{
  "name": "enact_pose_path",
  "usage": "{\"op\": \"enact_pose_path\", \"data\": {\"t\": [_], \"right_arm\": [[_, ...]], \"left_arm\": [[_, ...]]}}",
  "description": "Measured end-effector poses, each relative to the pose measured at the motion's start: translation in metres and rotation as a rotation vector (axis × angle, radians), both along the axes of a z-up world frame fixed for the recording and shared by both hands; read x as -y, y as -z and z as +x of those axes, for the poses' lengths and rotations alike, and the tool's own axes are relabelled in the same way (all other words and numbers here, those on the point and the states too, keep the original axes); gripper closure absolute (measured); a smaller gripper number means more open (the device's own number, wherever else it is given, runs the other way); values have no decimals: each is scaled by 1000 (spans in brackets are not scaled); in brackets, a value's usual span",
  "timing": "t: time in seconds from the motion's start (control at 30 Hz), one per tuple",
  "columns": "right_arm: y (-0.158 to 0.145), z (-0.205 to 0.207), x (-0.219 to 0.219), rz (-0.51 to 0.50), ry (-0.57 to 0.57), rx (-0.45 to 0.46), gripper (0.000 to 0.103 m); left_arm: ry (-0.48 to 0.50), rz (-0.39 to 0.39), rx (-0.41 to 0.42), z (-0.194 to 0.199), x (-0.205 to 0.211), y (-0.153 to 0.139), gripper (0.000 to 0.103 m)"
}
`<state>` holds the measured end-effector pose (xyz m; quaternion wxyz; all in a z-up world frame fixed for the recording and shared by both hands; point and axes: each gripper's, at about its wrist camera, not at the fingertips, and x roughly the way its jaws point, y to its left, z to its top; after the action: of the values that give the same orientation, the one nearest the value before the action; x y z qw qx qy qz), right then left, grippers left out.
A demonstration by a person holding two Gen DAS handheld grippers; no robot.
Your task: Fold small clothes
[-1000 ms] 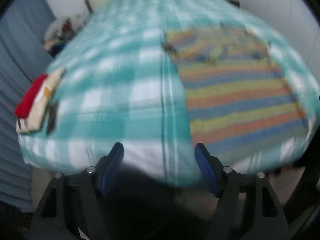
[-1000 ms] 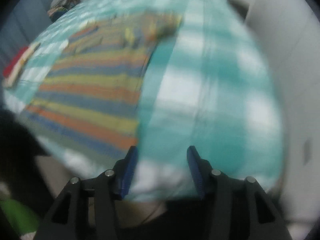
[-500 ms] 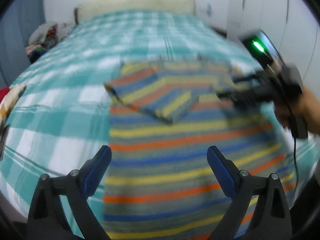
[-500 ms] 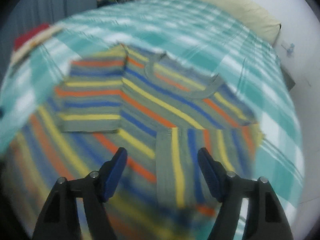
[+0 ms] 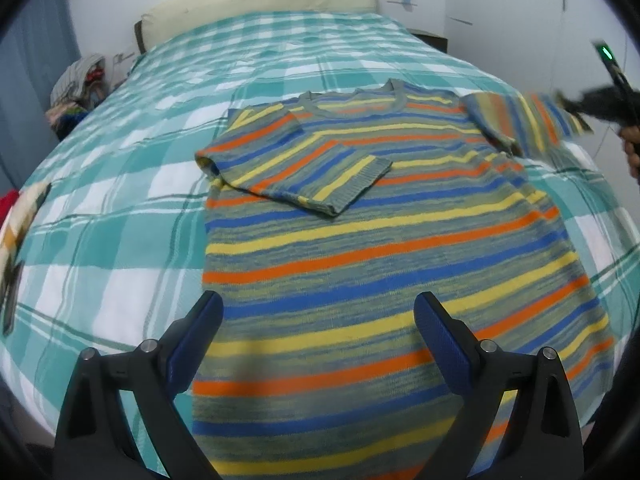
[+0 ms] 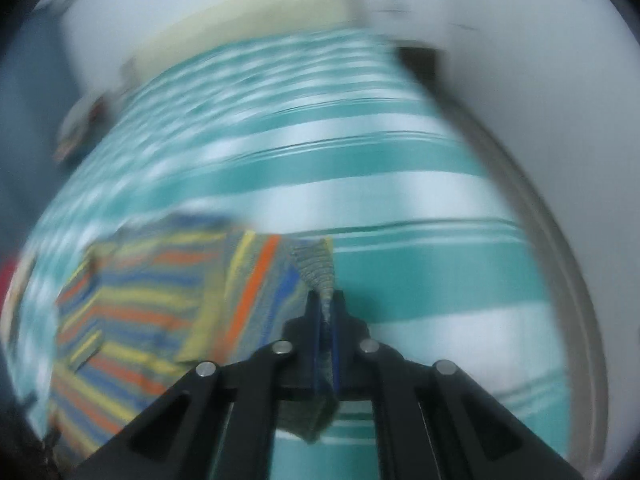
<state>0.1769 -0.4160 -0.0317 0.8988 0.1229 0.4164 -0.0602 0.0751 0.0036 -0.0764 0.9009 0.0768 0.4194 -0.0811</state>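
A striped knit sweater (image 5: pixel 360 248) in orange, yellow, blue and grey lies flat on the bed, collar toward the pillow. Its left sleeve (image 5: pixel 296 164) is folded across the chest. My left gripper (image 5: pixel 318 328) is open and empty above the sweater's hem. My right gripper (image 6: pixel 326 304) is shut on the cuff of the right sleeve (image 6: pixel 316 268). In the left wrist view the right gripper (image 5: pixel 600 100) holds the right sleeve (image 5: pixel 524 124) lifted and pulled out to the right, blurred.
The bed has a teal and white checked cover (image 5: pixel 120 184) and a cream pillow (image 5: pixel 260 4) at the head. Folded clothes (image 5: pixel 16 216) lie at the left edge. A pile of clothes (image 5: pixel 80 84) sits beside the bed. White wall stands on the right (image 6: pixel 560 100).
My right gripper has closed on the right sleeve's cuff and pulled it outward to the right, off the chest. My left gripper has stayed open and nearly still over the hem.
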Motion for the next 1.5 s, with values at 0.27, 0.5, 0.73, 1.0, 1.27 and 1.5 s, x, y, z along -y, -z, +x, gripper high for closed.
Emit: {"op": "enact_pose_path", "data": {"t": [0.27,0.5,0.73,1.0,1.27,1.5], "right_arm": [[49,-30,96,214,227,-51,99],[62,-37,102,121,298,-141,99],[81,-44,107,48,340,-220,101],[50,-66,96,129,261,-118,40],[83,-63,78,153,211,-266,99],[86,-78,73,28,238,-300,101]], "left_arm": [[-27,32,-34,8,6,17,6],[-8,88,-17,4,15,22,6],[3,108,-22,2,17,23,6],[-12,93,-24,2,15,22,6],[-6,149,-14,2,22,31,6],[0,178,-7,0,21,34,5]]}}
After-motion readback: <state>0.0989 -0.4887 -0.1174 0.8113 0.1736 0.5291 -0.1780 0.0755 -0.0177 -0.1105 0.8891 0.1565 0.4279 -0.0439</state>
